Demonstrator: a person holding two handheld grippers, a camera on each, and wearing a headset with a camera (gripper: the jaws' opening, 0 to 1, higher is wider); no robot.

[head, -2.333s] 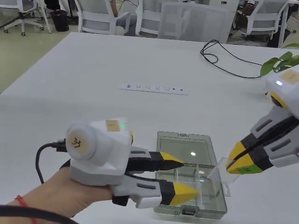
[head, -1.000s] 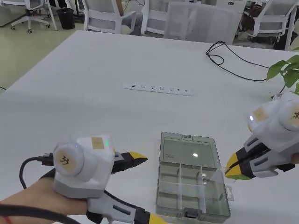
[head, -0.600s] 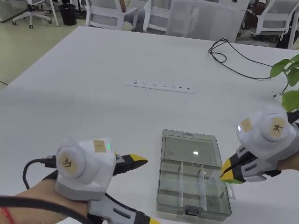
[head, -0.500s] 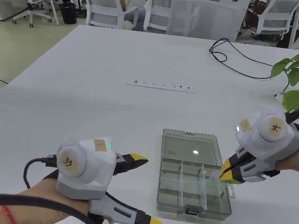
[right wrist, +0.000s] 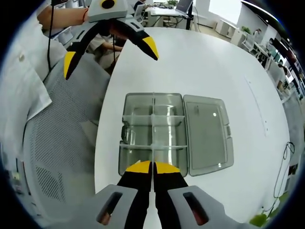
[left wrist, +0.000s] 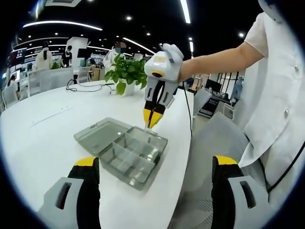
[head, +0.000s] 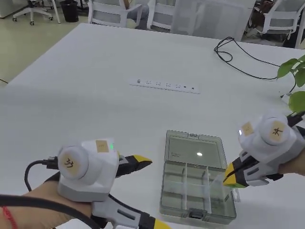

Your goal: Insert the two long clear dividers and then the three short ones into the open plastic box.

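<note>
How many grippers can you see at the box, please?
2: the left gripper, open, left of the box; the right gripper, shut on a clear divider at the box's right end.

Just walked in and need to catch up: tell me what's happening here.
A person is fitting clear dividers into an open box on the table. The right tool is shut at the box's right edge, apparently pinching a divider. The left tool is open, off to the left, holding nothing.
</note>
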